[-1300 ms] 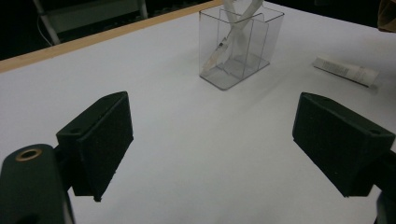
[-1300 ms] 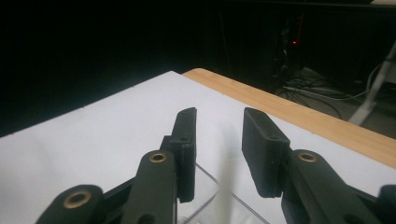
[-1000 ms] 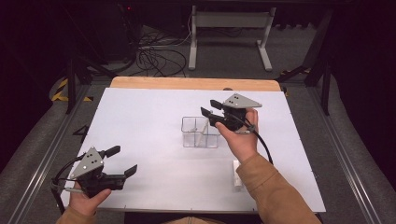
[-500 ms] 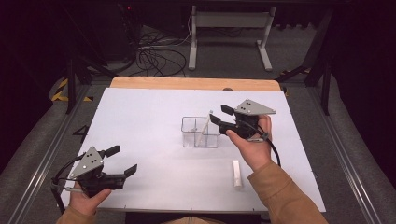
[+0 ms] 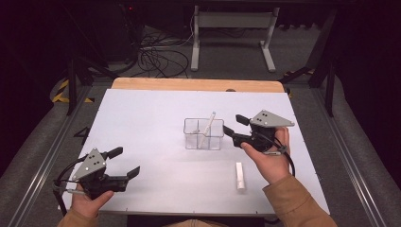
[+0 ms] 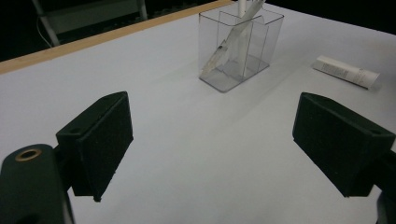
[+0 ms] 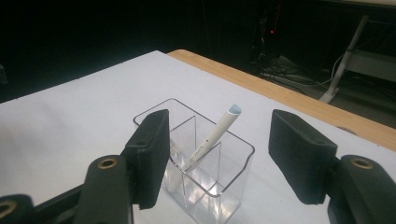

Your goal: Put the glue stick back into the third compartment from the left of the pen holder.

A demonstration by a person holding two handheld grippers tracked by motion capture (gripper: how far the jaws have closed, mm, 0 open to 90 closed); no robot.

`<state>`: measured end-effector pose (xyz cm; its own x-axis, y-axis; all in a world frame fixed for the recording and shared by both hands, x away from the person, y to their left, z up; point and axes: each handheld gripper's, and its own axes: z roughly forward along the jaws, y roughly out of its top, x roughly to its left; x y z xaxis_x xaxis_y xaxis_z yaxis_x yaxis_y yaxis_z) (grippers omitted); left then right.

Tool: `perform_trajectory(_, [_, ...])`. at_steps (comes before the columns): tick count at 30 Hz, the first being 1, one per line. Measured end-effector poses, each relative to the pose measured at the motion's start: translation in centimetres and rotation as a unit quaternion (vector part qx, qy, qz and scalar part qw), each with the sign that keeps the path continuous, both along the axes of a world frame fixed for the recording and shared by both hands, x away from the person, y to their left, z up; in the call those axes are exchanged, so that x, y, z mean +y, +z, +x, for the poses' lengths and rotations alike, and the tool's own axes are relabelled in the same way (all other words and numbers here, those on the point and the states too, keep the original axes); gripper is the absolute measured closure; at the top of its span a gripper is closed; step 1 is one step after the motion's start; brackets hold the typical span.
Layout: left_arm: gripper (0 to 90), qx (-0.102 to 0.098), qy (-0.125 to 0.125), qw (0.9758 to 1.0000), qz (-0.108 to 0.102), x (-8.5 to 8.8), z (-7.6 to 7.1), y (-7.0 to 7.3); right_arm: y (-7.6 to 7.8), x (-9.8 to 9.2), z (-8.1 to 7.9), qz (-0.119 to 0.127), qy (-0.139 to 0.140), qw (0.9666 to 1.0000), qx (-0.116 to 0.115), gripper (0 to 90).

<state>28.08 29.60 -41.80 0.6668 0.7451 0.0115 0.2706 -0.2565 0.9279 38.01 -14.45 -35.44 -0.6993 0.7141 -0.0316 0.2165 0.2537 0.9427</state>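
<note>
High view: the white table, wooden-edged at the far side, stands on grey floor before dark cables. A clear divided holder sits mid-table, a white tube leaning inside; another white tube lies nearer. The right gripper, just right of the holder, has just been opening, nothing between its jaws.

Left gripper view: the left gripper, jaws apart and empty, faces bare table short of the holder.

Right gripper view: the holder stands beyond the spread jaws.

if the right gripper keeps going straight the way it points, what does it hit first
Most likely the clear divided holder, straight ahead of the right gripper, with the white pen leaning inside. Its open jaws hold nothing.
</note>
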Motion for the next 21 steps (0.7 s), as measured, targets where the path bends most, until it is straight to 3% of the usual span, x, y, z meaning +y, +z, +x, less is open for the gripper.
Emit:
perform_trajectory(14, [13.1,-0.001,0.0,1.0,0.001,0.0,0.0,0.0,-0.3,-1.2,-1.3,-0.014,-0.002,0.9998,0.012,36.8])
perform_trajectory(21, [13.0,-0.002,-0.001,1.0,0.003,0.0,0.0,0.0,-0.7,-1.8,-1.9,-0.03,-0.009,0.999,0.031,34.3])
